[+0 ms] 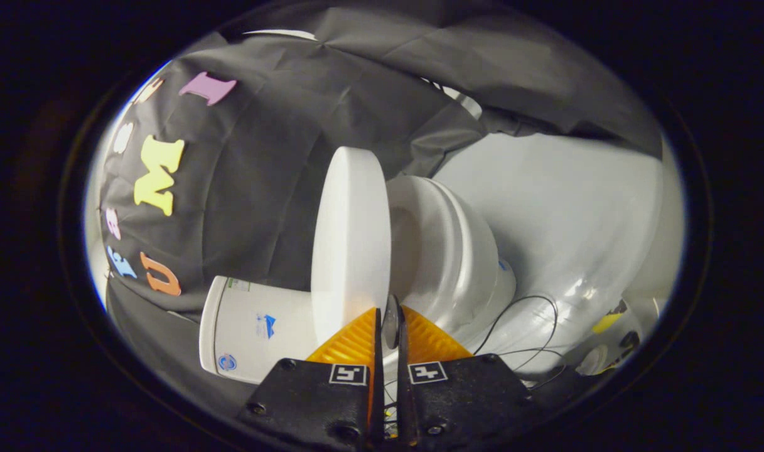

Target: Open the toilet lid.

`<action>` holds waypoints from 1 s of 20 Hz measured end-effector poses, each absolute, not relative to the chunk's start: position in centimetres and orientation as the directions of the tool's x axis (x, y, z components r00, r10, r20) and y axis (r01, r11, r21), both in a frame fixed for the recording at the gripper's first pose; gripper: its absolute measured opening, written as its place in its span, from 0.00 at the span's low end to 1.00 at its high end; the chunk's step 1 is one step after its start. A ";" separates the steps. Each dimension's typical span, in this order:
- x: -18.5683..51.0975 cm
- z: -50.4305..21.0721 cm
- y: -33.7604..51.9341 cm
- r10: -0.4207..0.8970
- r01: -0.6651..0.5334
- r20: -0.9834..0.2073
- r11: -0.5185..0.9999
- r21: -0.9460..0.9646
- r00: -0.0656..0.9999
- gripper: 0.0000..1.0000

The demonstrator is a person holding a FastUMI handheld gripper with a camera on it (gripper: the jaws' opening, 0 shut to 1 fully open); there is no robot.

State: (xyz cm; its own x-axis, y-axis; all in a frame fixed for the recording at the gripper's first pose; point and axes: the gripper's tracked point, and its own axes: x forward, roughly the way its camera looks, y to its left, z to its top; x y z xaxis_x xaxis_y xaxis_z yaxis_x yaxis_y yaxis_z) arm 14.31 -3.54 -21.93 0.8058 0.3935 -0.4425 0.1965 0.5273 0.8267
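Toilet lid (350, 245) stands raised clear of the seat (441, 251), its edge pinched between both fingers of the gripper (389, 323); tank (250, 329) beside it.

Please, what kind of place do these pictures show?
Probably a staged bathroom corner in a recording booth: a white toilet with its lid lifted off the seat, and black cloth as the wall behind. The gripper is shut on the lid's edge.

dim booth, strong fisheye bending at the rim, glare on the white floor (564, 213), lid (350, 245) evenly lit
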 end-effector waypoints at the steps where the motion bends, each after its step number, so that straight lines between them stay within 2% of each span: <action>1: 14.3 -21.7 -3.4 0.384 0.197 -0.449 0.542 0.817 0.807 0.11; 9: 13.7 -16.9 -1.1 0.369 0.124 -0.409 0.598 0.792 0.835 0.11; 14: 13.1 -13.8 1.2 0.304 0.066 -0.424 0.743 0.666 0.853 0.11; 20: 12.9 -11.8 2.5 0.247 0.062 -0.423 0.801 0.596 0.872 0.11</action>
